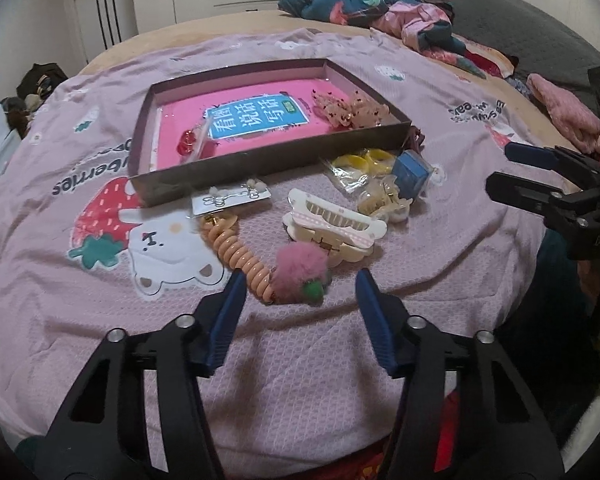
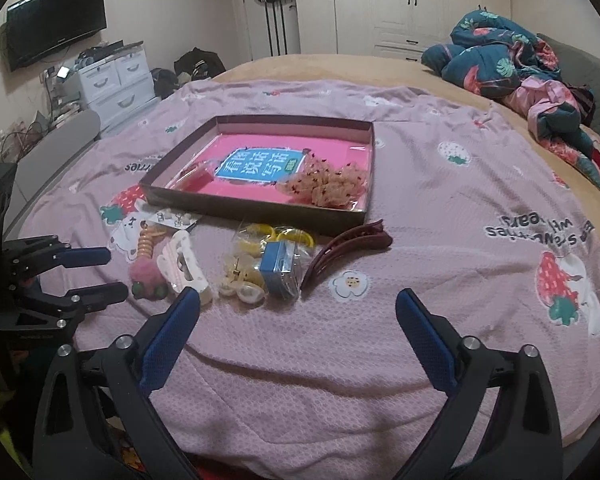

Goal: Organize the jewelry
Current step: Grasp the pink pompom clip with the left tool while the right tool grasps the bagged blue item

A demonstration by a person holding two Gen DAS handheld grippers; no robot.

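Jewelry stuff is spread over a pink strawberry-print blanket (image 1: 300, 360) on a bed, most of it just below a shallow cardboard tray (image 1: 268, 160) sitting in the middle of the frame.

Left wrist view: the left gripper (image 1: 300, 284) has its jaws apart with nothing pinched. Between the blue tips sits a pink pom-pom (image 1: 300, 270) joined to a peach spiral coil (image 1: 240, 256), whose long axis runs from the pom-pom up and to the left toward a card of small earrings (image 1: 230, 198) lying against the tray's near wall. Right of that is a cream claw clip (image 1: 332, 224), long axis slanting from upper left to lower right, teeth facing up the frame. Further right there's a bag of yellow rings (image 1: 360, 164), a small blue box (image 1: 410, 174) and pale clips (image 1: 384, 202) bunched together.

Right wrist view: the right gripper (image 2: 298, 300) is spread wide and empty over bare blanket. A dark red claw clip (image 2: 348, 248) lies just above it, long axis going from lower left up to the right, near the tray's lower right corner.

Inside the tray: a pink book (image 2: 260, 160) with a blue label, a bag of peach beaded pieces (image 2: 324, 186) on its right side, and something red (image 1: 186, 144) in a clear bag at the left.
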